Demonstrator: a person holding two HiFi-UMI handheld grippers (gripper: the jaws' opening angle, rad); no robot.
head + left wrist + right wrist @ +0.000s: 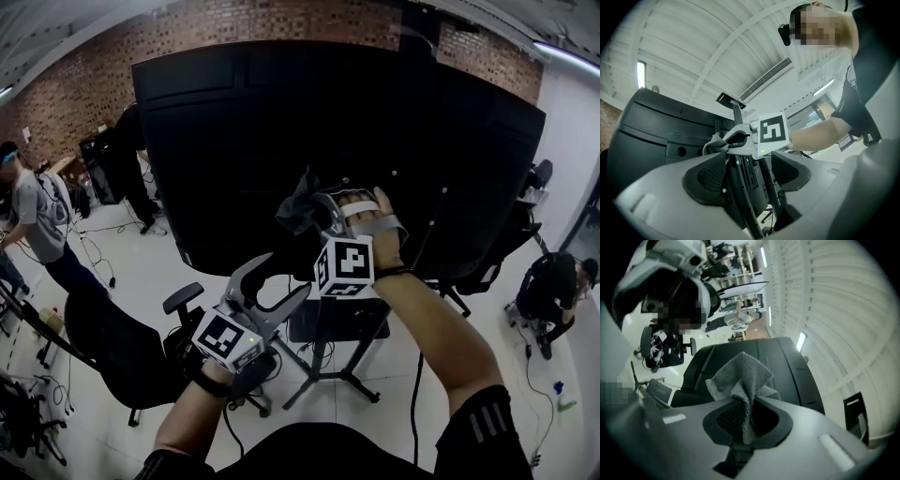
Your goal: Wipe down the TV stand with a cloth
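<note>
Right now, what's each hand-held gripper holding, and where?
The right hand-held gripper pinches the grey cloth at a bunched fold; the left hand-held gripper holds nothing.

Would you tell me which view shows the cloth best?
The right gripper view: the grey cloth fills its centre, pinched between shut jaws. The head view shows only a dark bunch; the left gripper view, a small distant wad.

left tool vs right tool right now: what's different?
The left tool has its jaws apart with nothing between them; the right tool is shut on the grey cloth. In the head view the right tool is higher and farther out, in front of the black panel; the left tool is lower, nearer the person. Shared: same grey build, a marker cube on each.
</note>
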